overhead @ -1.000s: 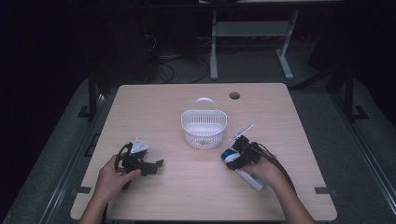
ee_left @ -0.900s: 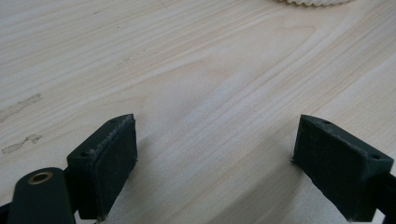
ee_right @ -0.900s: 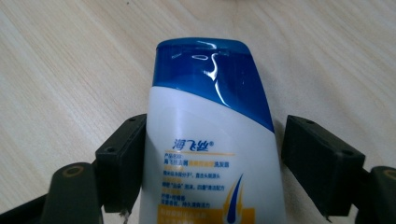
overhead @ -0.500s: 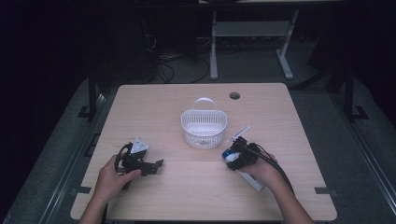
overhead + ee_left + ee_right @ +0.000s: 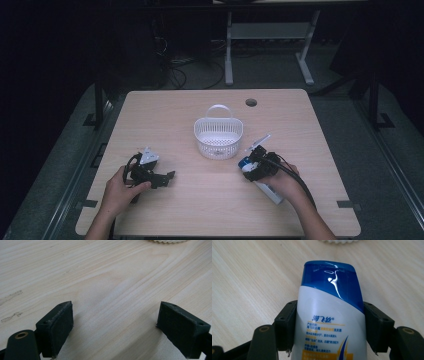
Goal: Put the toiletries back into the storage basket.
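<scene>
Gripping a white shampoo bottle point(image 5: 329, 322) w/ blue cap, the right gripper point(image 5: 254, 167) sits lower right of centre in the high view; its jaws have just been closing and now press both sides of the bottle, about half spread. Bottle lies on the table point(image 5: 310, 125), cap twd the white basket point(image 5: 218, 137) at frame centre, near it but apart. Left gripper point(image 5: 150, 175), lower left, has jaws wide apart w/ nothing between, just bare wood.
</scene>
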Available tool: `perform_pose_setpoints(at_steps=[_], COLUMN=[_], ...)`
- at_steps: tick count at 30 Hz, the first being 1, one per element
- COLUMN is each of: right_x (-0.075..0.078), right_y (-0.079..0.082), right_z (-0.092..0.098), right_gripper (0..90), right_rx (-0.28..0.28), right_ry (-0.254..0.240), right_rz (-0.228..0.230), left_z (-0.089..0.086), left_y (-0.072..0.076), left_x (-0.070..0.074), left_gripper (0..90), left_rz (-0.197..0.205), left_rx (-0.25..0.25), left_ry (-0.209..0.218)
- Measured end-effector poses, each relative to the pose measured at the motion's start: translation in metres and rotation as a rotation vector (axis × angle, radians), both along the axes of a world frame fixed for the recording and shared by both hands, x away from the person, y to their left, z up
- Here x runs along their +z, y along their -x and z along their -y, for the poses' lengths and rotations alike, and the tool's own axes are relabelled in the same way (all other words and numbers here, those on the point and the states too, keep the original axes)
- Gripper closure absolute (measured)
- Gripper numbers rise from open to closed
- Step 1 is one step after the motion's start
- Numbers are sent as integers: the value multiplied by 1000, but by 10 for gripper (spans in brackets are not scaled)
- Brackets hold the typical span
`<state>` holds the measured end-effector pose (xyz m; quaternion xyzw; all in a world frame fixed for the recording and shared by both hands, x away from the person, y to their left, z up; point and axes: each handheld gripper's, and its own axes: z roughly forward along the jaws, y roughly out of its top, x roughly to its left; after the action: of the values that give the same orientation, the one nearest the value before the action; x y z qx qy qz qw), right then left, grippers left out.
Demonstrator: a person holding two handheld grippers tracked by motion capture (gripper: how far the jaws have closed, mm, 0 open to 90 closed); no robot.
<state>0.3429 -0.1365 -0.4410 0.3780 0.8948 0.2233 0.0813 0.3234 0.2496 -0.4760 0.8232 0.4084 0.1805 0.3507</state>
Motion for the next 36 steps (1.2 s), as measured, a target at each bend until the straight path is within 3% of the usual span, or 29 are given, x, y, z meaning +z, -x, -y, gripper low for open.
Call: perform_pose_setpoints(at_steps=[7,8,9,10,20,21,29,36], right_x=[13,16,16,19,32,35,42,48], right_y=[2,4,4,6,15,17,20,22], right_z=[18,25,25,31,49,52,61,74], right_gripper=[353,354,354,354,356,357,358,357], right_rx=[-41,-56,-56,-66,-87,-89,-96,-112], right_ry=[-83,-127,-127,-170,-271,-298,-365,-459], right_rz=[57,86,86,104,198,211,247,287], left_z=[0,0,0,0,0,0,0,0], left_y=[0,0,0,0,0,0,0,0], left_x=[0,0,0,0,0,0,0,0], left_gripper=[130,130,130,130,130,130,130,130], left_rz=[1,1,1,1,2,2,3,4], left_rx=[0,0,0,0,2,2,1,0], left_ry=[0,0,0,1,3,3,3,4])
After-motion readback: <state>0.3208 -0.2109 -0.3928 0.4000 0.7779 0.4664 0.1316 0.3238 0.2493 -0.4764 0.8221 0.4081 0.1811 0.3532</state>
